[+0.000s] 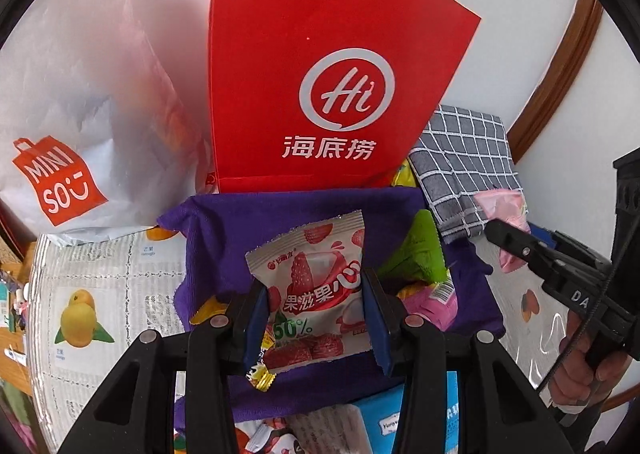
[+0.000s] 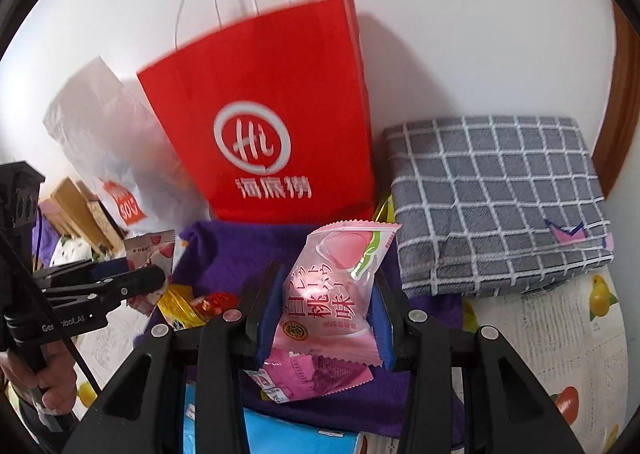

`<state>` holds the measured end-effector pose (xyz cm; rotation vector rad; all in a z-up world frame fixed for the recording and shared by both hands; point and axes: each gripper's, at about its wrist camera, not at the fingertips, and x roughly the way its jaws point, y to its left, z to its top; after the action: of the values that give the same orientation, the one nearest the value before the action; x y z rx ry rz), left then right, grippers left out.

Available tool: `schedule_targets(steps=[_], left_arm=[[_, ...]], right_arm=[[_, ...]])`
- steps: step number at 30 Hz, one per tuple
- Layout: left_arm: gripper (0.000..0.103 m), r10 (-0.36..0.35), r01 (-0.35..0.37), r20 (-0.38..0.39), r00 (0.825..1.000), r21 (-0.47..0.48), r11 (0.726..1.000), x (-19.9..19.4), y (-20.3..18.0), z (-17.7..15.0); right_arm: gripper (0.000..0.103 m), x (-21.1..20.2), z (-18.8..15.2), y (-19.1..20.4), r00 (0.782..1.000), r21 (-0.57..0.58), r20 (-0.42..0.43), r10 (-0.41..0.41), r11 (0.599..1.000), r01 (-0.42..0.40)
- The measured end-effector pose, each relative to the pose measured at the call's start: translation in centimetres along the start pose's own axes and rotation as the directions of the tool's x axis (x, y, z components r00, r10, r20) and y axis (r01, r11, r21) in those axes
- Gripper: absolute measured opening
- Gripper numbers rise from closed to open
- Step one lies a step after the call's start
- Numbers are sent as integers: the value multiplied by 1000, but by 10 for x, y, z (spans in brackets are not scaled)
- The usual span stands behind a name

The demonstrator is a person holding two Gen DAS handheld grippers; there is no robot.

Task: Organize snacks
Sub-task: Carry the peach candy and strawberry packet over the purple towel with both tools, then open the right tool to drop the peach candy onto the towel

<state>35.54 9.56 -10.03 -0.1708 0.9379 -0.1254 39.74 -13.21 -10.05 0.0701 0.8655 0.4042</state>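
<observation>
My left gripper (image 1: 316,306) is shut on a white strawberry snack packet (image 1: 316,274), held above a purple cloth (image 1: 224,222) strewn with snacks. My right gripper (image 2: 320,314) is shut on a pink peach snack packet (image 2: 336,286) over the same purple cloth (image 2: 224,254). Behind both stands a red paper bag (image 1: 320,66), also in the right wrist view (image 2: 264,134). The right gripper shows at the right edge of the left wrist view (image 1: 516,242), and the left gripper shows at the left of the right wrist view (image 2: 132,278).
A white Miniso bag (image 1: 80,114) stands left of the red bag. A folded grey checked cloth (image 2: 496,206) lies to the right. More snack packets (image 2: 188,306) lie on the purple cloth, a blue box (image 1: 404,414) sits near me. The table has a fruit-print cover (image 1: 92,294).
</observation>
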Motion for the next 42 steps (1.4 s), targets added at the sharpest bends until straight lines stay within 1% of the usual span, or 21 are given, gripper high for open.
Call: schedule_targets(steps=[5,13,25,36,42], left_arm=[[42,9,-9,4,1000,5,1000,0,1,0],[42,7,-7,-37,999,0,1000,13,1,-1],[42,25,-26,-50,998,-16,1000,16,3,-1],[42,26,-27,-57,998,-20,999,18,3,-2],[42,27,-29,-61,998,-20,999,19,3,-3]], right_arm=[[41,9,-4,-4,1000,3,-24,9,1000,-9],[41,16,-5,-10,998,19,-58,21,1000,-20],[41,28,-10,-2,994,-6,-105,26,1000,-27],[41,43,-15,1,986,-5,-162,35,999,-36],[41,45,-16,3,985,-11,-168,35,999,-37]])
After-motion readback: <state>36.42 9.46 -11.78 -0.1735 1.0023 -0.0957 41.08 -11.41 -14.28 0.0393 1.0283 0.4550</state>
